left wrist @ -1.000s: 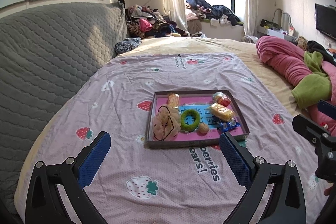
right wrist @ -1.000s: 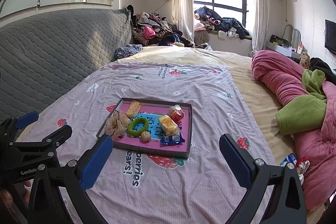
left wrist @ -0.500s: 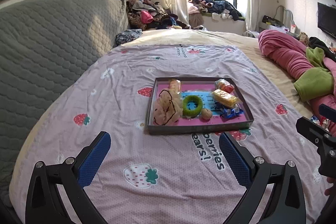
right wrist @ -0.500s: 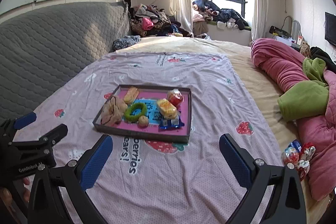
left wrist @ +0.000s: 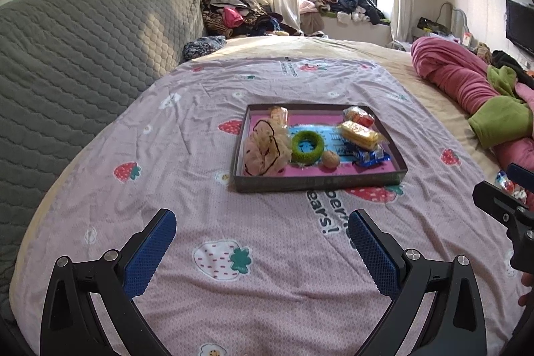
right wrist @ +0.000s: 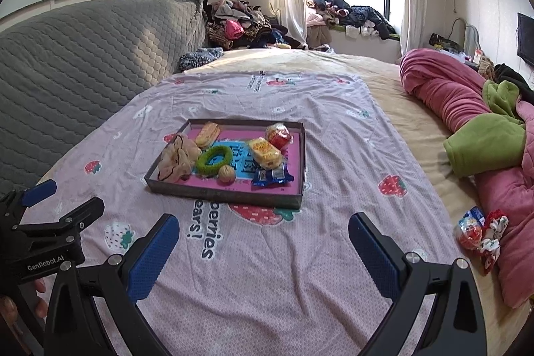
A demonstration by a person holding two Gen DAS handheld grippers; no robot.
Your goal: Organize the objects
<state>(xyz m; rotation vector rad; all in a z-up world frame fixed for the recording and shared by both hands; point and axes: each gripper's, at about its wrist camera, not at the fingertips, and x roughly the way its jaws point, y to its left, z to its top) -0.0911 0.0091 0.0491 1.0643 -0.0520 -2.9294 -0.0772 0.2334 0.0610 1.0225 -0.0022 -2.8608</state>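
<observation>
- Left gripper [left wrist: 262, 251]: hovering over the sheet [left wrist: 200, 129] with its blue-padded jaws spread wide and holding nothing.
- Right gripper [right wrist: 263, 251]: likewise hovering above the sheet, jaws wide apart and empty; it is showing at the right edge of the left view.
- Tray [right wrist: 220, 191]: lying flat on the strawberry-print sheet, ahead of both grippers and apart from them.
- Scrunchie [left wrist: 263, 147]: sitting at the tray's left end, touching the green ring [left wrist: 307, 147].
- Nut [left wrist: 330, 159]: resting just beside the ring, near the tray's front wall.
- Yellow packet [right wrist: 265, 152], red packet [right wrist: 278, 132] and blue wrapper [right wrist: 272, 177]: occupying the tray's right half.
- Loose snacks [right wrist: 479, 234]: lying off the sheet, against the pink blanket [right wrist: 444, 89].
</observation>
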